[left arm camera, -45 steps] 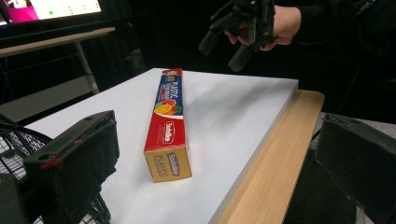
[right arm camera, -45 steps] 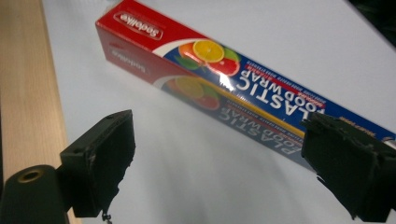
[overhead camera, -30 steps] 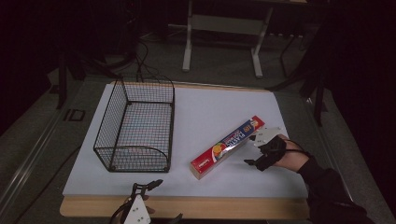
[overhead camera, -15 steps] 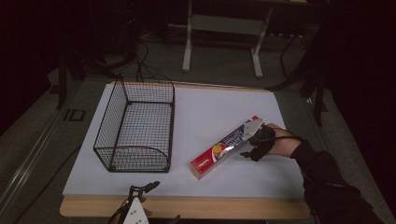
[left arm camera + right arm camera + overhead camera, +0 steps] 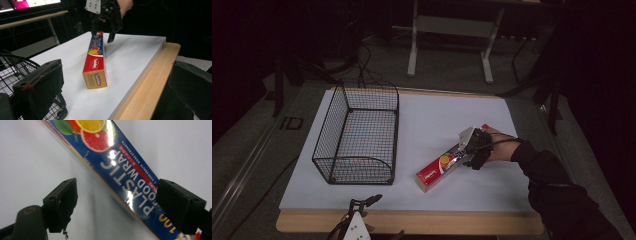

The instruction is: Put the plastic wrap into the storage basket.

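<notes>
A long red and blue plastic food wrap box (image 5: 439, 167) lies slantwise on the white table top (image 5: 437, 115), right of centre. My right gripper (image 5: 473, 150) hovers over the box's far end, open. In the right gripper view the box (image 5: 120, 157) runs between the right gripper's (image 5: 120, 205) spread jaws, and the right jaw overlaps its edge. My left gripper (image 5: 362, 207) sits at the table's near edge, open and holding nothing. The left gripper (image 5: 116, 92) looks toward the box (image 5: 96, 62), with the right gripper (image 5: 102, 36) above the box's far end.
A black wire basket (image 5: 396, 135) stands on the left half of the table, and its near corner (image 5: 15, 67) is beside my left jaw. The wooden table edge (image 5: 140, 85) runs along the near side. A sleeved forearm (image 5: 552, 185) reaches in from the right.
My right gripper has moved in from the box's right side until its jaws are over the box's far end. The box and the left gripper have stayed where they were.
</notes>
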